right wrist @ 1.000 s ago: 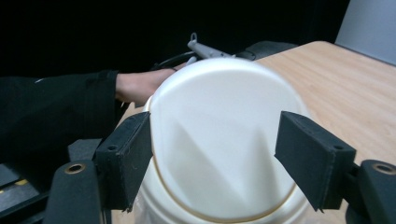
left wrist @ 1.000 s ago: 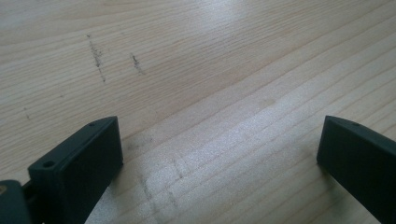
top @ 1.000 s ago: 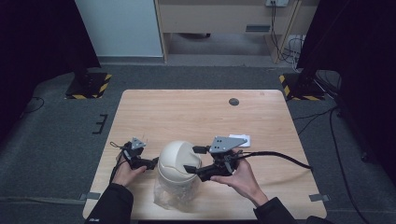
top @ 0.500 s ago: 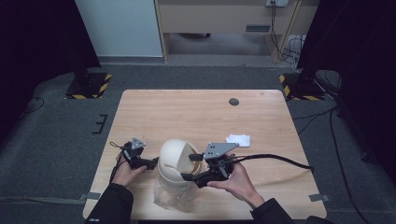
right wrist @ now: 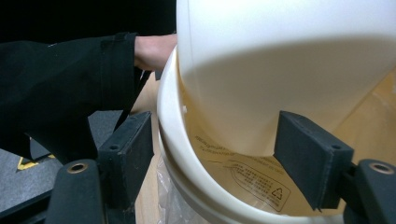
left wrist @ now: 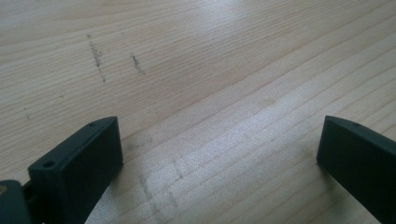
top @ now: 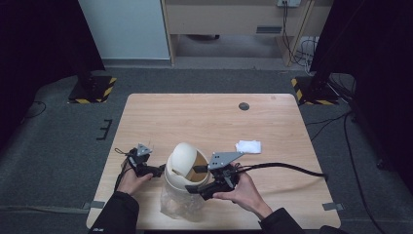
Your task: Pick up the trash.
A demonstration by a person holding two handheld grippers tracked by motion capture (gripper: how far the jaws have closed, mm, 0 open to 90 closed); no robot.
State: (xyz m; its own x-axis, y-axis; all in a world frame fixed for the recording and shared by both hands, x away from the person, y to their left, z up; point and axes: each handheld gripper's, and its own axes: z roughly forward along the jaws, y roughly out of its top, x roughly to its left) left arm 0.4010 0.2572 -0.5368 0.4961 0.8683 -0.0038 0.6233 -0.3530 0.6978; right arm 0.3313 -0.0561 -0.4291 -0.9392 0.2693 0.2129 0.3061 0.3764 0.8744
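So a small cream bin (top: pixel 182 168) with a domed swing lid (top: pixel 181 157) is parked near the front edge of the wooden table (top: pixel 204 117), a bit left of centre, and a clear plastic liner (top: pixel 182 207) is bunched around its base. It looks like the bin is kept close to the person so both grippers can get at it without reaching.

The right gripper (top: pixel 200 186) is brought in from the bin's right side, low by the rim. In the right gripper view the jaws are spread wide, and the bin's rim (right wrist: pixel 175 154) is straddled: one jaw sits outside the wall, the other is inside the opening, under the tipped-up lid. No contact between pad and rim can be made out, so nothing is counted as gripped. Best guess is the rim or the liner edge is being lined up for a pinch, but that's only a guess.

The left gripper (top: pixel 157 170) is held just left of the bin, pointed at the tabletop. Its jaws are wide apart too, with bare wood between them. Probably it's kept there to steady the bin.

A folded white cloth (top: pixel 248 146) is left well off to the right.
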